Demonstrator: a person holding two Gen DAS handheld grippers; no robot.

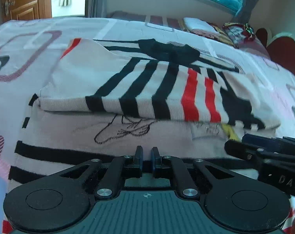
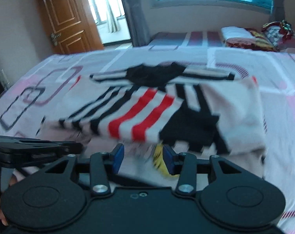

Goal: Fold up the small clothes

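A small white knit sweater (image 1: 147,89) with black and red stripes lies on the bed, its upper half folded down over a lower part that bears a black line drawing. My left gripper (image 1: 146,152) hovers over the sweater's near hem, shut, and I see no cloth between its fingers. The right wrist view is blurred; there the sweater (image 2: 147,113) lies ahead of my right gripper (image 2: 143,156), which stands open above the cloth near a yellow patch, pressing on nothing. Each gripper shows in the other's view: the right gripper (image 1: 245,152), the left gripper (image 2: 49,146).
The bed sheet (image 1: 20,78) is pink and white with rectangle prints. A pile of folded clothes (image 1: 200,26) sits at the far side near the red headboard (image 1: 280,52). A wooden door (image 2: 65,19) and a window lie beyond the bed.
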